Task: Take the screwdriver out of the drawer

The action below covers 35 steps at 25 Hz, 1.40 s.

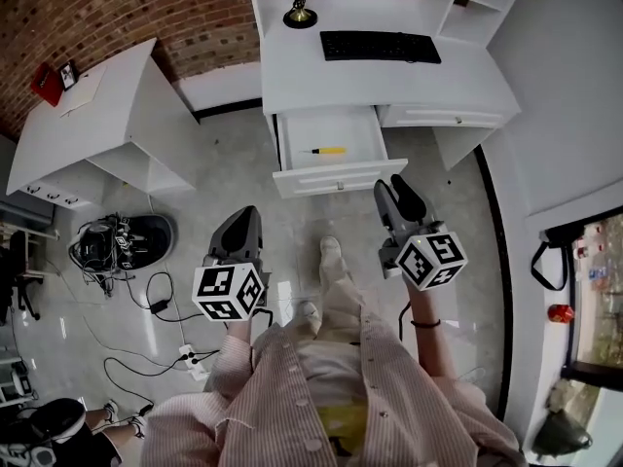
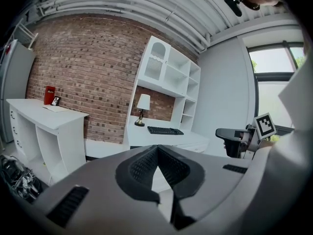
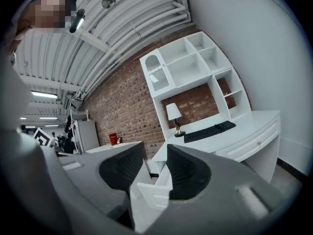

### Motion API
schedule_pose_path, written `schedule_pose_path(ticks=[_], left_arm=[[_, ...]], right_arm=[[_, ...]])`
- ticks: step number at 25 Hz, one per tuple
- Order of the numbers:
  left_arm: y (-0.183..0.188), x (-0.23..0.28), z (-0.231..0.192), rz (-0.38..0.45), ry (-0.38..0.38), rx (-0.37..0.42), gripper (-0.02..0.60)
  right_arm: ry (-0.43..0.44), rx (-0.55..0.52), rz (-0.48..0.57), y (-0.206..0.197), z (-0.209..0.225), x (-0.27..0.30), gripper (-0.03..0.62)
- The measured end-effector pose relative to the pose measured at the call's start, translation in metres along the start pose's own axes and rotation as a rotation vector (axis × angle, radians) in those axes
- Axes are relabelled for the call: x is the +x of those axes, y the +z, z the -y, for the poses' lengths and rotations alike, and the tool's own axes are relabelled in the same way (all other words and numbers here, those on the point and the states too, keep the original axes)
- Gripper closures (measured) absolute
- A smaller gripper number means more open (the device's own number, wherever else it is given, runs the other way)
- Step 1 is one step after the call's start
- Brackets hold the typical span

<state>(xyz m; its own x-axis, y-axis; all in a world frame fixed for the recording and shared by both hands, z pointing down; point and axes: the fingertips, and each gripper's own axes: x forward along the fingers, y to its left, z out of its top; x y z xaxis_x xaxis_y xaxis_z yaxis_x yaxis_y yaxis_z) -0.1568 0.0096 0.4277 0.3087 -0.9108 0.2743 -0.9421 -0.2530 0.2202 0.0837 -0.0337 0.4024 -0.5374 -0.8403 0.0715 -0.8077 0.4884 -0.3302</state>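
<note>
You stood in front of the white desk [image 1: 292,76] with a gripper in each hand, both held low over the floor and short of the furniture. The drawer [image 1: 336,176] under the desk's left half was pulled out, and the screwdriver [image 1: 328,151], with its yellow handle, lay crosswise on the drawer's bottom near the middle, touching neither gripper. Your left gripper [image 1: 245,218] was below and to the left of the drawer's front, well apart from it; in the left gripper view its two dark pads met at their tips with nothing between them. Your right gripper [image 1: 394,189] was nearer, just below the right corner of the drawer's front; in the right gripper view its jaws stood apart and empty, with the drawer showing through the gap. On the desk top a black keyboard [image 1: 380,46] lay toward the right and a lamp [image 1: 299,10] stood at the back left. A second white table [image 1: 88,115] stood off to your left against the brick wall.
</note>
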Motion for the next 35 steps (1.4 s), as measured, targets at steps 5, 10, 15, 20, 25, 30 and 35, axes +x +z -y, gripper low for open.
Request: schedule_pose_path(ticks=[5, 10, 15, 20, 25, 30, 35], left_arm=[[0.008, 0.053, -0.019, -0.022, 0.023, -0.036, 0.581], [0.011, 0.104, -0.035, -0.058, 0.052, -0.074, 0.581], [0.007, 0.148, -0.047, -0.103, 0.076, -0.103, 0.581], [0.001, 0.184, -0.056, -0.140, 0.106, -0.129, 0.581], [-0.006, 0.212, -0.066, -0.178, 0.135, -0.151, 0.581], [-0.018, 0.233, -0.076, -0.218, 0.142, -0.162, 0.581], [-0.026, 0.255, -0.089, -0.283, 0.112, -0.164, 0.581]], right_arm=[[0.035, -0.006, -0.050, 0.002, 0.028, 0.058, 0.457], [0.071, -0.022, -0.127, 0.000, 0.057, 0.114, 0.457], [0.120, -0.054, -0.213, -0.010, 0.081, 0.164, 0.457], [0.188, -0.093, -0.335, -0.032, 0.101, 0.202, 0.457], [0.259, -0.080, -0.447, -0.059, 0.113, 0.230, 0.457], [0.337, -0.106, -0.555, -0.087, 0.117, 0.252, 0.457], [0.415, -0.187, -0.676, -0.116, 0.120, 0.272, 0.457]])
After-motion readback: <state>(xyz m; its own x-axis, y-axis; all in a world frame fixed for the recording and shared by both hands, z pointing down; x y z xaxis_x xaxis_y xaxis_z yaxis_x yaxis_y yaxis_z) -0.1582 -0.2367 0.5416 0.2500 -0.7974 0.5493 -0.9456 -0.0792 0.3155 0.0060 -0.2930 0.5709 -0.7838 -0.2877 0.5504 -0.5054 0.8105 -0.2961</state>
